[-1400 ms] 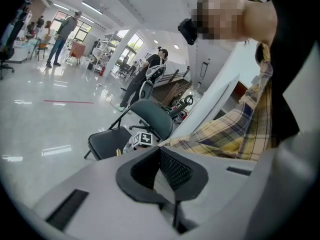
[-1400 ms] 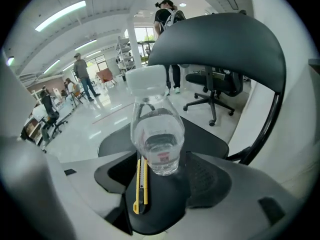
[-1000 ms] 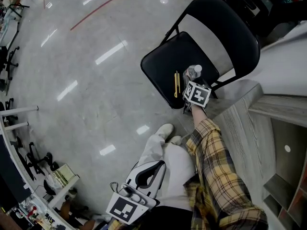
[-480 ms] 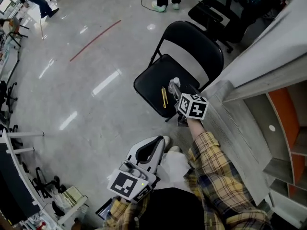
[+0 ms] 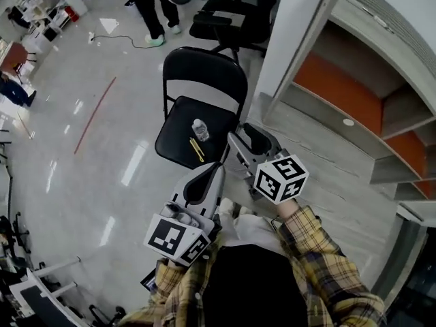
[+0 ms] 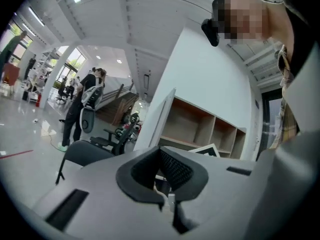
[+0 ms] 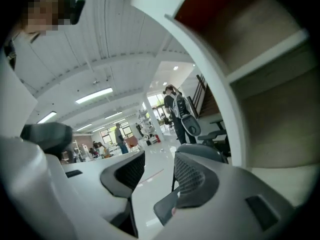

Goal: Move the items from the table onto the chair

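Head view: the bottle point(image 5: 199, 129) and a yellow tool point(image 5: 196, 148) lie just beside each other on the chair point(image 5: 174, 135) seat, which is where the task wants them. Both tongs hang near the person's lap, well apart from the seat. The right tongs point(image 5: 244, 138) are by the edge of the grey worktop point(image 5: 327, 176) under the shelves point(image 5: 340, 94), probably heading there for another item.

Left gripper view: the left tongs point(image 6: 162, 169) are pressed together with nothing in them. They point about level toward the shelves point(image 6: 200, 129), so this hand looks idle.

Right gripper view: the right tongs point(image 7: 157, 176) stand apart and have just been closing. Nothing is between them and only floor shows through the gap, so this seems a slack closing, not a grip.
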`<state>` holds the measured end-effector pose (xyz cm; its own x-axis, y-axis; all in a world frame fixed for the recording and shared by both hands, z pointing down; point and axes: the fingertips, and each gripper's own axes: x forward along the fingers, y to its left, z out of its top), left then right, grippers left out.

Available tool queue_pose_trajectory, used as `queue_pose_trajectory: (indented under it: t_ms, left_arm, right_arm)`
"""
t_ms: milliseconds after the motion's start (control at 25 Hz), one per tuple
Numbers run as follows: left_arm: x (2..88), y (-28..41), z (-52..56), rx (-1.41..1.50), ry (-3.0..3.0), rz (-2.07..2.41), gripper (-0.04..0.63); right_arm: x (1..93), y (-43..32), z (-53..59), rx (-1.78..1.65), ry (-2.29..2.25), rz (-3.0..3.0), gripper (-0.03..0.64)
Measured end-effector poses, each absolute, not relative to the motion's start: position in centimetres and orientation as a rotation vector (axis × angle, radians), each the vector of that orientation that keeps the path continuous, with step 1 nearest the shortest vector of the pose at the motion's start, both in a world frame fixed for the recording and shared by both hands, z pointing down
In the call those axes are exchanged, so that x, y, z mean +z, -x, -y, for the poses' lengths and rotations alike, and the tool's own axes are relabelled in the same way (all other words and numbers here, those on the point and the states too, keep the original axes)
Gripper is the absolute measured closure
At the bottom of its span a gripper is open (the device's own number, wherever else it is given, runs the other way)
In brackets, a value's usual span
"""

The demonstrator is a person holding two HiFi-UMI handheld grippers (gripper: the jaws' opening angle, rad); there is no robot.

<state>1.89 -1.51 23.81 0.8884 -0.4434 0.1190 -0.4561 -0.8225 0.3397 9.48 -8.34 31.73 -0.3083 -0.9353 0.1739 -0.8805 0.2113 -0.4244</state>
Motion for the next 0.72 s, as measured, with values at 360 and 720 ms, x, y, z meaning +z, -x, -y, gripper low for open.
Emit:
queue_pose_trajectory:
  t_ms: [360,720]
  left_arm:
    - [22.2,-12.9,-4.5,0.100,-2.792,0.164,0.591]
    - [23.6,-18.5,-12.3,0.179,-2.799,-0.162,0.591]
  right_arm:
    - [25.1,-18.4,-5.3,-0.402,2.058,-2.162,0.535]
    - [26.5,-23.0,-17.0,-0.349,2.421,-1.900,0.587]
